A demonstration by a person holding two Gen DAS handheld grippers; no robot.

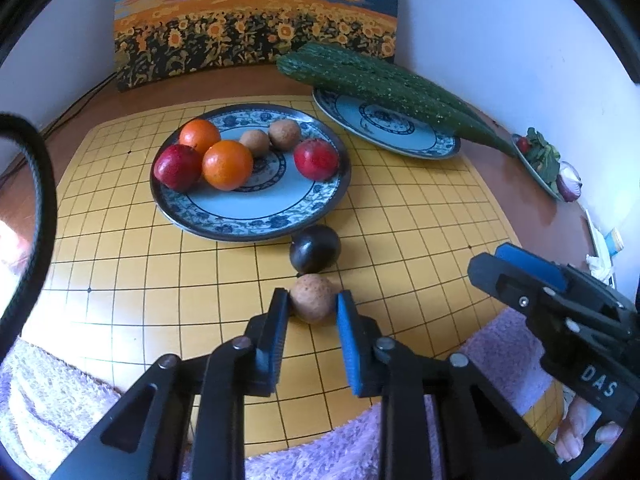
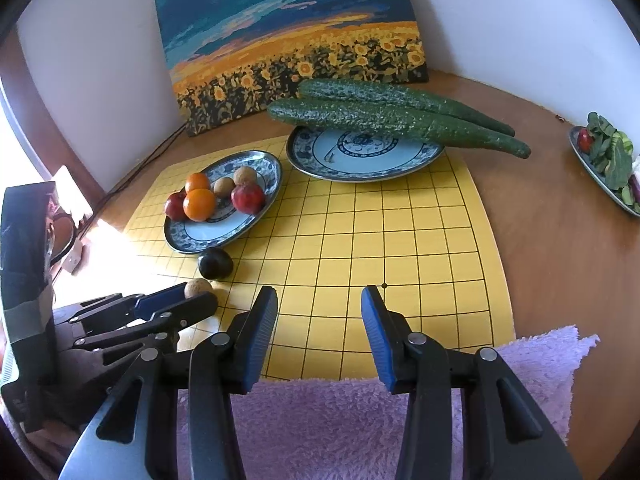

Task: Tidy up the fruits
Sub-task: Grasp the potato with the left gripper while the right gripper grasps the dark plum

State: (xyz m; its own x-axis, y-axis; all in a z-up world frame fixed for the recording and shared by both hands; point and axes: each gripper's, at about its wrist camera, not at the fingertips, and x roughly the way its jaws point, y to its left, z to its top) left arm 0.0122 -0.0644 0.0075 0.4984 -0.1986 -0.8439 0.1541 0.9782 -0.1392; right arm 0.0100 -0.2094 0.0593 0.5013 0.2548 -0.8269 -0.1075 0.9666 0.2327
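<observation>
A blue-patterned fruit plate (image 1: 256,216) (image 2: 256,216) holds two oranges (image 1: 227,165), two red fruits (image 1: 316,159) and two small brown fruits (image 1: 284,134). A dark round fruit (image 1: 315,249) (image 2: 215,263) lies on the yellow grid mat just in front of the plate. A brown fruit (image 1: 312,298) (image 2: 197,288) lies before it. My left gripper (image 1: 313,304) (image 2: 192,300) straddles the brown fruit, its pads touching or nearly touching its sides. My right gripper (image 2: 319,300) is open and empty above the mat, and shows in the left wrist view (image 1: 516,272).
A second patterned plate (image 2: 360,168) (image 1: 400,140) at the back carries two long cucumbers (image 2: 400,120) (image 1: 384,84). A salad dish (image 2: 608,160) stands at far right. A sunflower painting (image 2: 288,48) leans on the wall. A purple towel (image 2: 320,420) lies at the table's near edge.
</observation>
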